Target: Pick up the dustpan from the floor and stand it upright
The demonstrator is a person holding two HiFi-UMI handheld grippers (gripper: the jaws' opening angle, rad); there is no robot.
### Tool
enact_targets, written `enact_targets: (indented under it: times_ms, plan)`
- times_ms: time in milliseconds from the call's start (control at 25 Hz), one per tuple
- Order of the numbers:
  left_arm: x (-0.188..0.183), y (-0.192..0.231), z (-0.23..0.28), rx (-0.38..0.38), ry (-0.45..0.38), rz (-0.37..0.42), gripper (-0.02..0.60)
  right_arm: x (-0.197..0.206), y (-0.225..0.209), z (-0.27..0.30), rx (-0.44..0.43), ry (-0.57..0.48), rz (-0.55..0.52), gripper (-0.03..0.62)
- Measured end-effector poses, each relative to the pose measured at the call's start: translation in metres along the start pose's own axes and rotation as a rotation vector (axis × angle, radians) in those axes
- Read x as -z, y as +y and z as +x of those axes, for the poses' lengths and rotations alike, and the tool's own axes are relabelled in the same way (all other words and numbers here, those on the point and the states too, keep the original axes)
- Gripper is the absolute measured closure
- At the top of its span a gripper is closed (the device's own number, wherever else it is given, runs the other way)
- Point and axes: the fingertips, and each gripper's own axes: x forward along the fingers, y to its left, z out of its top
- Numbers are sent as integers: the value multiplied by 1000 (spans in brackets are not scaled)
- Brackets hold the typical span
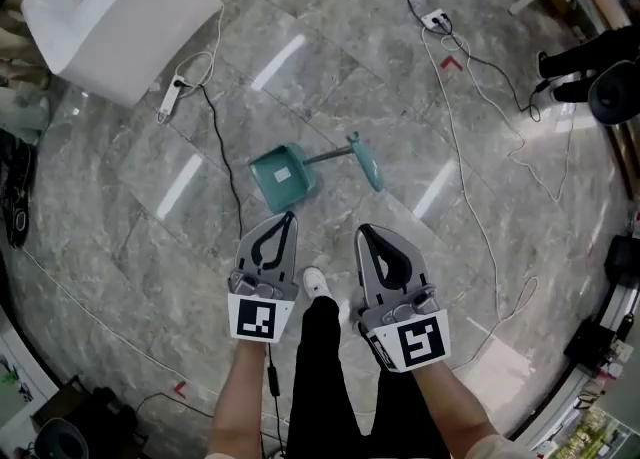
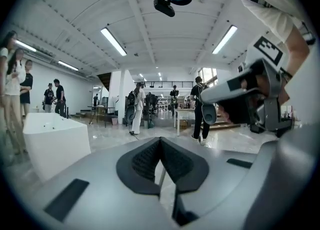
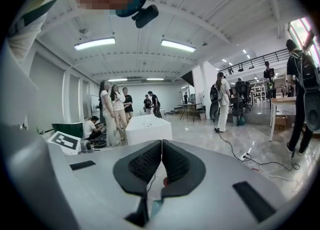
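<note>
Dustpan (image 1: 284,174), teal with a long handle pointing right, lay flat on the grey marble floor (image 1: 140,247), just ahead of the person's feet. Left gripper (image 1: 289,215) and right gripper (image 1: 361,230) hung well above it, jaws pressed together on nothing, likely because no reach had begun.

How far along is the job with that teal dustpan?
Nothing looks done: the dustpan lies flat on the floor. Nothing in hand: the left gripper and right gripper are shut and empty, short of it. Still to do: grasp it and stand it upright.
</note>
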Motion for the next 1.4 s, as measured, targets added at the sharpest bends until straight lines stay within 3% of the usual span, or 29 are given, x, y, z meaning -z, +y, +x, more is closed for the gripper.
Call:
enact_targets:
  times_ms: [120,200,280,360,480,640,760,960,1200,1400]
  plan:
    - [-91,-20,-58,8,-3,-9,571,-54,14,-50,13,30,20,576]
    - [-156,-19,-84,-26,-84,-27,571,-95,22,-71,12,11,-12,576]
    - [-211,-9,-106,-110,-206,-166,571,-136,29,-89,19,-31,-50,576]
    - [-251,-8,-131,-176,-256,-254,571,-171,37,-114,28,-67,-57,576]
    - [-293,-23,-173,-220,-266,-237,571,-209,56,-151,18,-112,-54,576]
    - [-316,-39,-213,-280,-280,-177,571,-236,76,-186,4,-170,-46,577]
    - [-317,-54,-233,-342,-308,-215,571,-227,85,-208,-21,-162,-56,577]
    - [-312,-95,-272,-380,-275,-189,571,-210,106,-252,-66,-164,-72,577]
    - [-317,-135,-293,-384,-264,-136,571,-201,114,-284,-83,-186,-50,577]
    - [-318,-151,-301,-337,-219,-38,571,-200,119,-307,-55,-181,-75,577]
